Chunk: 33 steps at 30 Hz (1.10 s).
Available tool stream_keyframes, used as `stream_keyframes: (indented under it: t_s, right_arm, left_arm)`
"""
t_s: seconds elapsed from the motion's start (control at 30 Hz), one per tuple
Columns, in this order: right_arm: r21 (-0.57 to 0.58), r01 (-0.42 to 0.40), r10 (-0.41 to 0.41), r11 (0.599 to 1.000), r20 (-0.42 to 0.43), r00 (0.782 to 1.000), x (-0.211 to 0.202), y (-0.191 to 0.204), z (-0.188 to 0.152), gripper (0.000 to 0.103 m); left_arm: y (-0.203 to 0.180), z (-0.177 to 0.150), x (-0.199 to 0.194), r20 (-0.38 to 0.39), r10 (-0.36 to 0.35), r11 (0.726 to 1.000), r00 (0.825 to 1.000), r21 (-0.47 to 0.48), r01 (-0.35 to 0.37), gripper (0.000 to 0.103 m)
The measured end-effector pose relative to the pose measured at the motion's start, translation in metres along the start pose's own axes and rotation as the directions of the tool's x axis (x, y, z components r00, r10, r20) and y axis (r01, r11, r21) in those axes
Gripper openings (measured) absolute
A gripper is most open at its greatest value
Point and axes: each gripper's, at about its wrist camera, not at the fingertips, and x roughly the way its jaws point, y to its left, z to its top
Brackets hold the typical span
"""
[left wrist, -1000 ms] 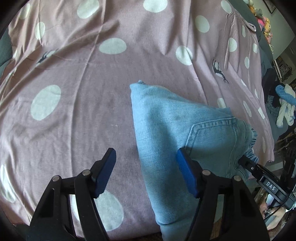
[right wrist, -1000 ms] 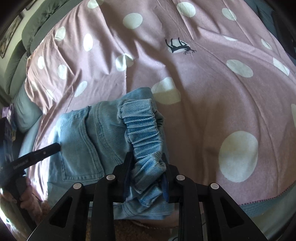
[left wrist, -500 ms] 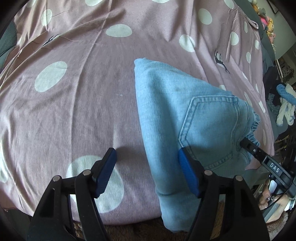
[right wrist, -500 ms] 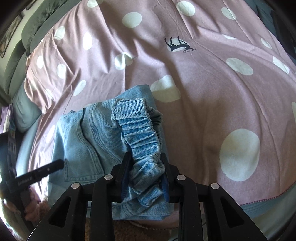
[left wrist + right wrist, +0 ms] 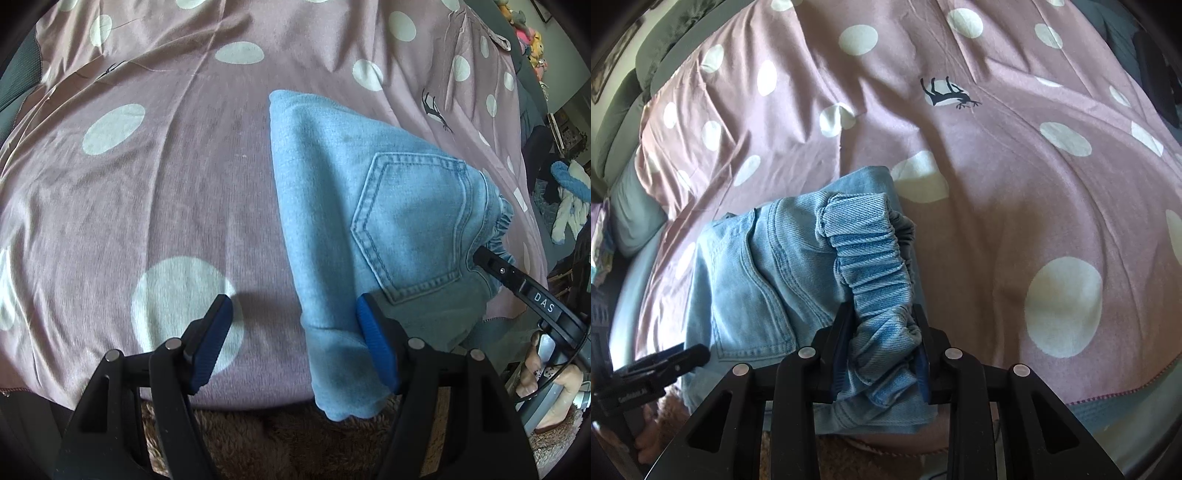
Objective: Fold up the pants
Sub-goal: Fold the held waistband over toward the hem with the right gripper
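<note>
Light blue denim pants (image 5: 369, 206) lie folded on the bed, back pocket up, their near end hanging over the bed's front edge. My left gripper (image 5: 291, 343) is open and empty, its right finger over the pants' near edge, its left finger over the sheet. My right gripper (image 5: 881, 354) is shut on the bunched elastic waistband (image 5: 871, 266) of the pants (image 5: 757, 280). In the left wrist view the right gripper (image 5: 517, 280) reaches into the waistband from the right. In the right wrist view the left gripper (image 5: 653, 369) shows at the lower left.
The bed carries a mauve sheet with white dots (image 5: 147, 184) and small deer prints (image 5: 945, 94). A shaggy brown rug (image 5: 277, 443) lies below the front edge. A grey headboard (image 5: 646, 66) and a pillow (image 5: 631, 206) are at the left. Toys and clutter (image 5: 569, 184) stand at the right.
The left gripper has drawn back toward the bed's front edge, staying open. The right gripper stays shut on the waistband and has barely moved.
</note>
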Motion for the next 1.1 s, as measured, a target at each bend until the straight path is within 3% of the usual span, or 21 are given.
stream_keyframes:
  t_s: [0.6,1.1]
  right_arm:
    - [-0.040,0.068,-0.068,0.997,0.009,0.998,-0.005,0.007,-0.009,0.033]
    - [-0.032,0.069,-0.069,0.997,0.002,0.998,-0.011,0.002,-0.017,0.040]
  left_arm:
    - [-0.002,-0.017,-0.005,-0.022,-0.011,1.000,1.000,-0.028,0.010,0.072]
    - [0.001,-0.026,-0.013,-0.057,-0.024,0.998,0.998,-0.061,0.020,0.078]
